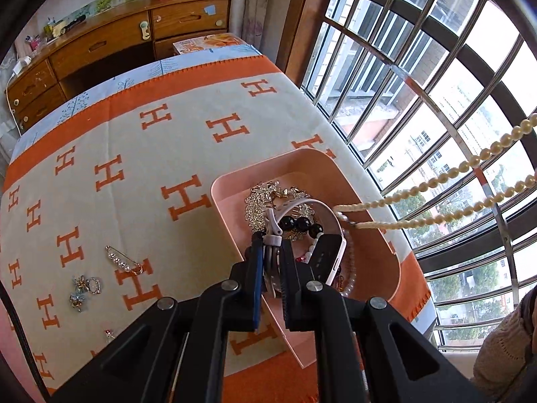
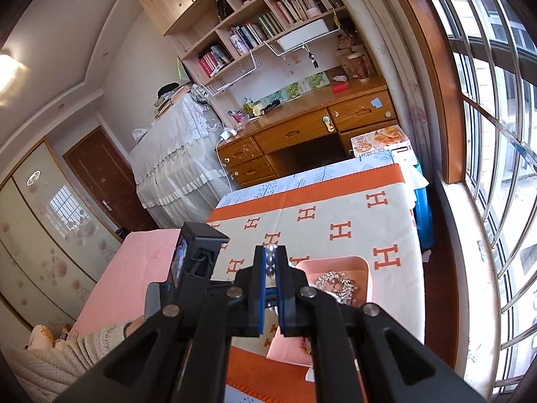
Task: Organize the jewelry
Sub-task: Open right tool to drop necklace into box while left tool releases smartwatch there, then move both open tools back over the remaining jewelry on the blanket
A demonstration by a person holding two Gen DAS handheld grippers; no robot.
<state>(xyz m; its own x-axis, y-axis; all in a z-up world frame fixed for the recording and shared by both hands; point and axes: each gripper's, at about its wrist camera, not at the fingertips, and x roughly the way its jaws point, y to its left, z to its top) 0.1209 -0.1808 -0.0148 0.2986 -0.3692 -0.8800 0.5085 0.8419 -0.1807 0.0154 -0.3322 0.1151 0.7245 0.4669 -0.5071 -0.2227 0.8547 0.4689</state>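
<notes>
Pearl strand (image 2: pixel 270 262) between right fingers (image 2: pixel 258 268)

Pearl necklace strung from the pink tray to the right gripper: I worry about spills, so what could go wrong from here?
1. The white pearl necklace stretches taut from the pink plastic tray toward the right gripper; pulling might snag the rhinestone brooch and drag it out.
2. The left gripper clamps a white band over the tray; both strands could tangle.
</notes>
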